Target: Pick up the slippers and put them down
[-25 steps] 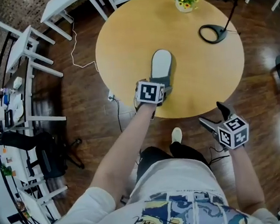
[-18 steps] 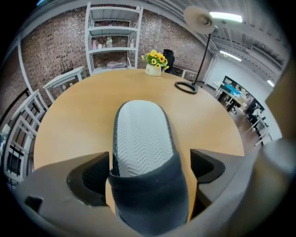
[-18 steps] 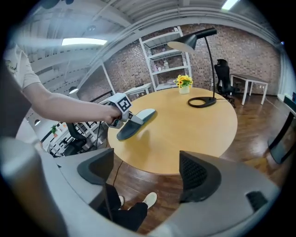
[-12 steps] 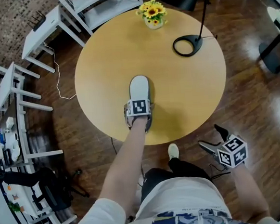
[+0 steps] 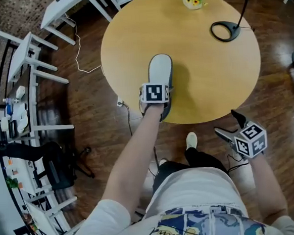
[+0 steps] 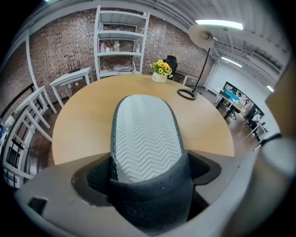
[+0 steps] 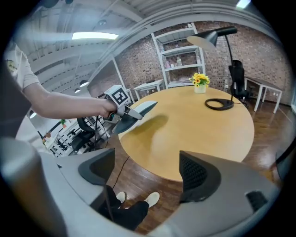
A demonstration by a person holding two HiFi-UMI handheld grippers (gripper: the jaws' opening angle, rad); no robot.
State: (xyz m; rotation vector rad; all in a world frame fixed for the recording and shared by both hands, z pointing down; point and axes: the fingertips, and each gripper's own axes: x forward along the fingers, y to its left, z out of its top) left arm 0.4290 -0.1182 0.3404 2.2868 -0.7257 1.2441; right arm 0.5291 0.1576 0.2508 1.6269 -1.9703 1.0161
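Left gripper is clamped on the dark strap end of 1 grey slipper, pale footbed stretching toward 12 o'clock, lifted just above the round table near its 7 o'clock edge. Right gripper hangs off the table at 5 o'clock, jaws spread, nothing between them.

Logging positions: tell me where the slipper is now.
In the head view, the slipper is clamped in the left hand-held gripper, raised over the near edge of the round table.
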